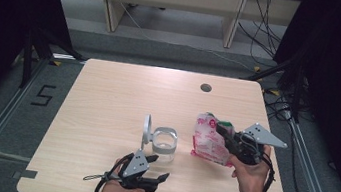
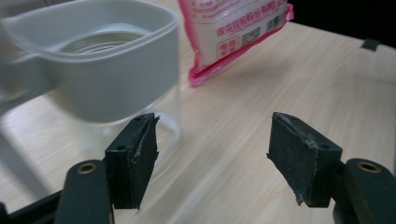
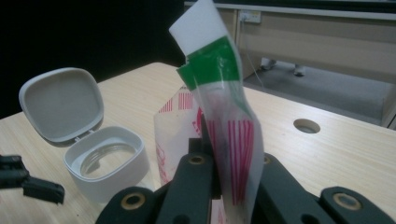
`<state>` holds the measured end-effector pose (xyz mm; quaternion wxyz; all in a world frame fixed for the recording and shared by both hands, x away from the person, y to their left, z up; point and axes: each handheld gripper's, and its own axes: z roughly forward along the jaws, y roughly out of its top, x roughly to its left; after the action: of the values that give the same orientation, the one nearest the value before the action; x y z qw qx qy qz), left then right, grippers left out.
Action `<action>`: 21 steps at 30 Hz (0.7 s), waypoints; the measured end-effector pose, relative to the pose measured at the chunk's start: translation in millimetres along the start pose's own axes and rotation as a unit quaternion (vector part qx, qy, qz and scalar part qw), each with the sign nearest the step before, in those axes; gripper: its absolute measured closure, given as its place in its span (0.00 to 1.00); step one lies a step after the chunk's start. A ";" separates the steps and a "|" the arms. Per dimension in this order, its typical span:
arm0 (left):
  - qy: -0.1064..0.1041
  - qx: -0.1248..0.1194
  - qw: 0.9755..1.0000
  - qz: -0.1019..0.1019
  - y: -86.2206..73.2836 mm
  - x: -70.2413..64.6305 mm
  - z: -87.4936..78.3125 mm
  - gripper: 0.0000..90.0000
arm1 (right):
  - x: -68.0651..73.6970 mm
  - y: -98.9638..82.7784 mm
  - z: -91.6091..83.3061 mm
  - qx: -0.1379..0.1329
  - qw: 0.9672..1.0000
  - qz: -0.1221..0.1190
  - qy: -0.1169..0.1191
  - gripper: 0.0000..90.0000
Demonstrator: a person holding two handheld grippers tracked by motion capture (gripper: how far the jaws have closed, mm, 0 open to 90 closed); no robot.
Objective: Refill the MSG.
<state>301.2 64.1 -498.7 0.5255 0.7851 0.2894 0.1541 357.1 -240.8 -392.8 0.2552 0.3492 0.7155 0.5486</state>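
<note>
Pink film pouch [image 1: 210, 141] stands on the table [image 1: 108, 92], right hand-held gripper [image 1: 226, 132] clamped on its top; soft, light, likely slippery. Left gripper view: left hand-held gripper [image 2: 212, 151] apart, empty, near the open jar [image 2: 93, 79]. Right gripper view: jaws pinch the crumpled top edge, the best hold.

On the pale wooden worktop [image 1: 107, 97], the pink-and-white plastic pouch [image 1: 208, 141] stands right of the clear lidded jar [image 1: 163, 144], apart from it.
</note>
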 end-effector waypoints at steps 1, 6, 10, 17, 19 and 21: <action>0.002 0.004 1.000 0.007 -0.1 -2.6 3.3 0.35 | -0.7 0.7 -1.7 -0.001 1.000 -0.002 -0.001 1.00; -0.011 0.014 1.000 0.007 -0.7 -11.3 18.5 0.35 | 7.1 3.2 -10.4 -0.008 1.000 -0.006 0.005 1.00; -0.011 0.016 1.000 0.015 2.0 -18.6 29.9 0.35 | 17.1 9.0 -17.4 -0.017 1.000 -0.007 0.013 1.00; -0.003 0.032 0.999 0.023 6.7 -25.6 47.7 0.34 | 36.0 18.1 -27.0 -0.022 0.999 0.001 0.045 1.00; 0.010 0.026 0.999 0.021 8.0 -27.5 51.9 0.34 | 42.2 20.6 -27.2 -0.022 0.998 0.003 0.058 1.00; 0.012 0.028 0.999 0.029 10.1 -28.1 54.4 0.34 | 45.7 22.6 -27.9 -0.024 0.997 0.007 0.069 1.00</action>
<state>311.9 3.9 -509.5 0.4951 0.8057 0.2770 0.1704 312.6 -218.6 -362.7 0.2097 0.3093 0.7153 0.5905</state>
